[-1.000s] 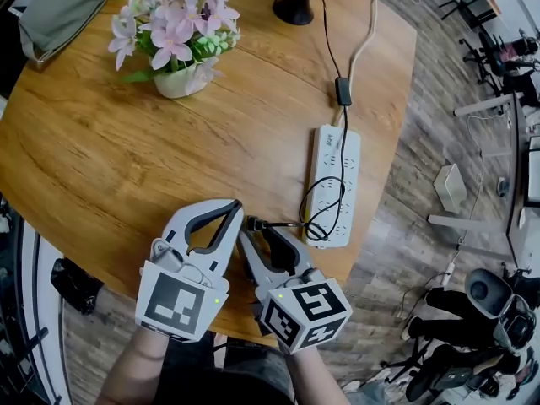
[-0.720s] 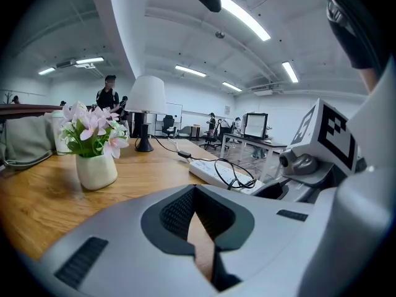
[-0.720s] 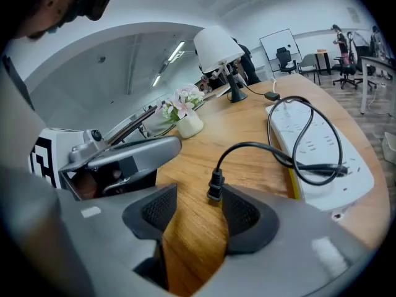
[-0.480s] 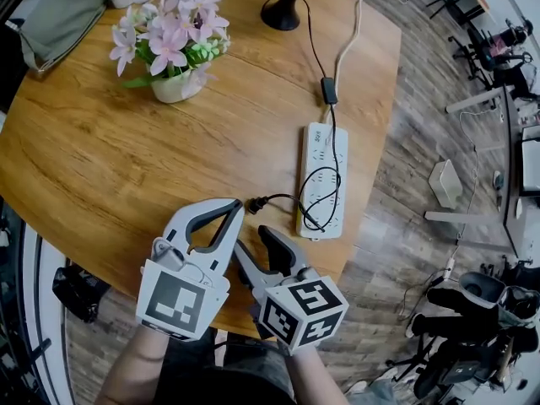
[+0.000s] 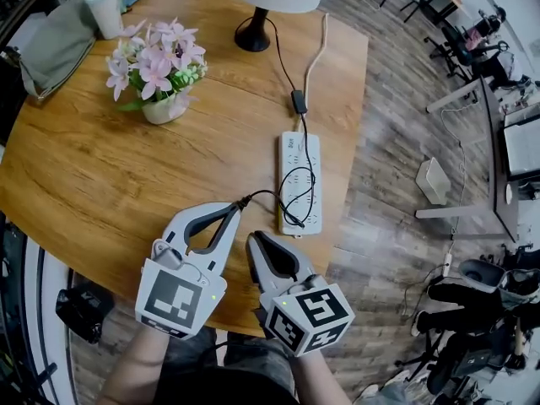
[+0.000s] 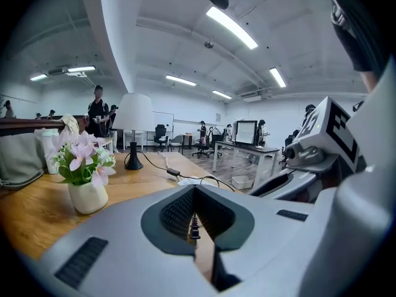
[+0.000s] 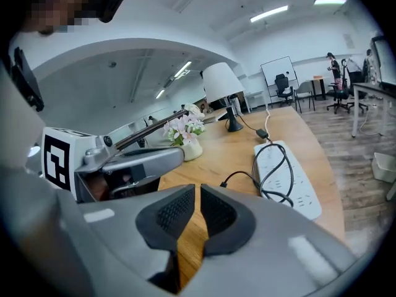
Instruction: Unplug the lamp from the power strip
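Comparing against the frame a second back, we log the changes from left to right. The flower pot [image 5: 159, 106] stands at the left of the wooden table [image 5: 84, 184], keeping its place relative to the lamp. The left gripper [image 5: 230, 215] sits over the near table edge as before, jaws clenched tip to tip with nothing in them. Just beyond its tips the plug [image 5: 244, 201] now lies loose on the wood, out of the strip and apart from it. A second ago it was pinched in the right gripper, close to the strip's near end. The right gripper [image 5: 254, 241] has let it go. Its jaws have just been closing again and are now drawn to a thin slit, with only table showing between the pads. It sits back from the plug, nearer us. From the plug the black cord [image 5: 272, 194] arcs right to a loop lying on the white power strip [image 5: 291, 154]. It then runs past the inline switch [image 5: 298, 101] to the lamp [image 5: 253, 39] at the far edge.
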Motion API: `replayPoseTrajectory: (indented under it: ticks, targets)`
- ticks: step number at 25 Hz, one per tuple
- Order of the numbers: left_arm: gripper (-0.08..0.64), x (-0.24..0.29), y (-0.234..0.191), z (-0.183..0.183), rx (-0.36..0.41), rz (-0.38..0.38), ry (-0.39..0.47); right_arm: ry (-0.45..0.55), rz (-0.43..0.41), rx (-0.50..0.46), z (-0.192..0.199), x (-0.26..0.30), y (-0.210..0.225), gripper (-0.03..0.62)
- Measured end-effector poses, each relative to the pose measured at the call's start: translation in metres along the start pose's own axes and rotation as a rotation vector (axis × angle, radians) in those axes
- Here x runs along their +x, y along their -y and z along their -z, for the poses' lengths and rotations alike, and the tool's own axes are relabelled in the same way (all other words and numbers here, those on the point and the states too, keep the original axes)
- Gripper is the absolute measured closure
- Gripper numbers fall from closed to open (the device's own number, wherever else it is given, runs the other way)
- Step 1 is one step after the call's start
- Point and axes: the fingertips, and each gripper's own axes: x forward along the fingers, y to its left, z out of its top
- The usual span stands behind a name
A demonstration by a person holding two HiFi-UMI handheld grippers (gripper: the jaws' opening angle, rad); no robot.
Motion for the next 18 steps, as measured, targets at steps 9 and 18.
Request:
replayPoseTrajectory:
  ticks: [9,18]
  targets:
    - [0.566,-0.002,0.009,-0.028,0.016,0.022,0.073,0.187,0.019,-0.064,-0.055,-0.036,0.002,0.584]
    - [0.566,-0.007,0.012,-0.058,-0.052,0.039,0.152,0.306,0.066,-0.130,-0.089,-0.072,0.011,0.584]
